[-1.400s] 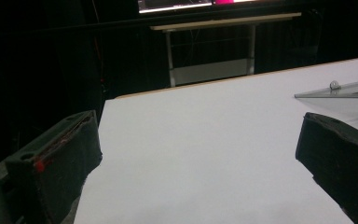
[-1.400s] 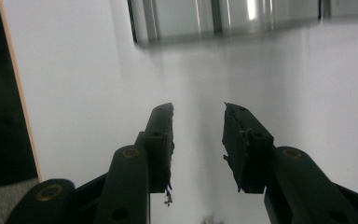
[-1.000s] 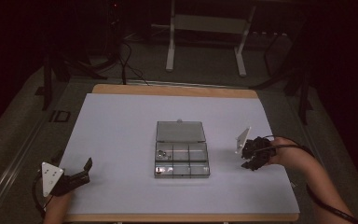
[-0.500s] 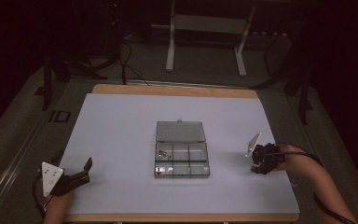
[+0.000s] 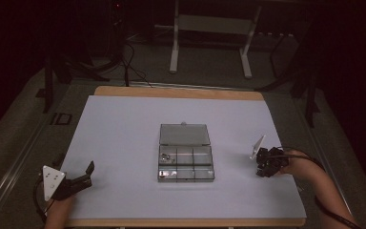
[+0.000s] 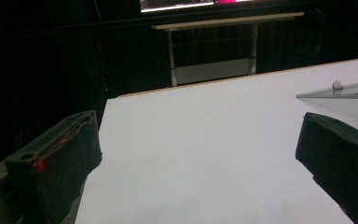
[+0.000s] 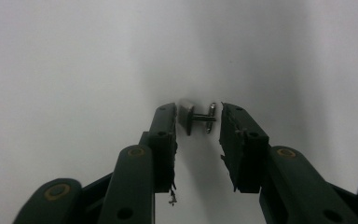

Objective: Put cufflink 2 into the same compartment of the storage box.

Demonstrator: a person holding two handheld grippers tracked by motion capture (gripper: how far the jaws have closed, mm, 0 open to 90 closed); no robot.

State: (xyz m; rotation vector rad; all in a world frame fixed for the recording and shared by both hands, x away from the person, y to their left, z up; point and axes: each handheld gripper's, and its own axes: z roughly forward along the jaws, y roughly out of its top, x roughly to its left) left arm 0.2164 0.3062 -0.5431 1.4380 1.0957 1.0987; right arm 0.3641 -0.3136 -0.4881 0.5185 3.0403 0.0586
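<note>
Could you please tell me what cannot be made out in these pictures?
- Right gripper view: whether the pads press the cufflink; the tips look slightly apart from it.
- High view: contents of the compartment box, too small.
- Left gripper view: the box lid, cut off by the right edge.
</note>
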